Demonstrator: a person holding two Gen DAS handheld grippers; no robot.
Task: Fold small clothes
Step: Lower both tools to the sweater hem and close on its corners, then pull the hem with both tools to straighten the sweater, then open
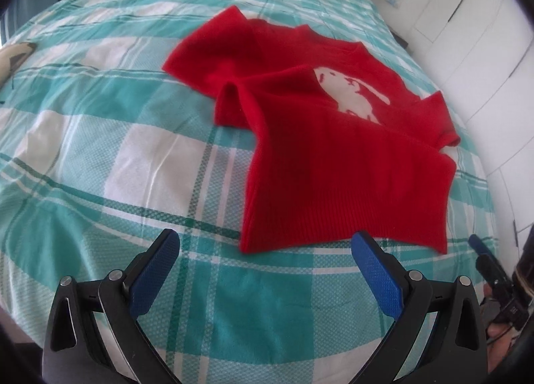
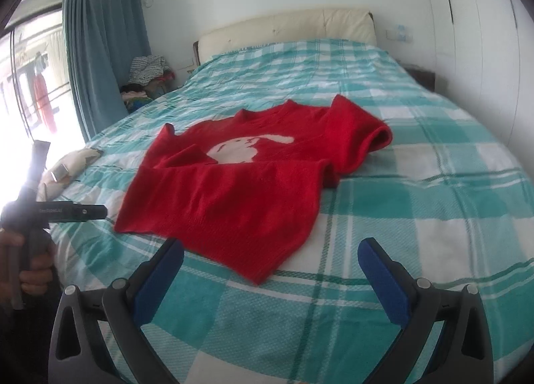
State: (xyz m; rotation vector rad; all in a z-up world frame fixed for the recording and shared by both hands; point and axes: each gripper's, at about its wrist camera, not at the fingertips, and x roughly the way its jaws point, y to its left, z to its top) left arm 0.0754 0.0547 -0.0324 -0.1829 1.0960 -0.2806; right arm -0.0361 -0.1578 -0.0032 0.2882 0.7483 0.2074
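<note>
1. Red knitted sweater [image 1: 333, 157] with a white rabbit motif [image 1: 353, 93] lies on the bed's teal-and-white checked cover [image 1: 100, 157], its ribbed hem towards the near edge and its neckline towards the headboard [image 2: 287, 30].
2. In the left wrist view, the sleeve on the left [image 1: 213, 50] spreads outward over the cover, with a fold of cloth bunched just beside the body; the short sleeve on the right [image 1: 437, 117] lies close to the bed's right edge.
3. Left gripper [image 1: 267, 244] hangs above the cover just short of the hem, its blue-padded fingers [image 1: 157, 274] spread wide, with nothing between them.
4. In the right wrist view, a person's hand [image 2: 30, 274] at the far left grips the left gripper's handle beside the bed's left edge.
5. Right gripper [image 2: 272, 250] hovers near the hem's lower right corner, fingers [image 2: 387, 280] wide apart and holding nothing.
6. Beyond the far left corner of the bed, a blue curtain [image 2: 103, 50] hangs beside a pile of clothes [image 2: 147, 77].
</note>
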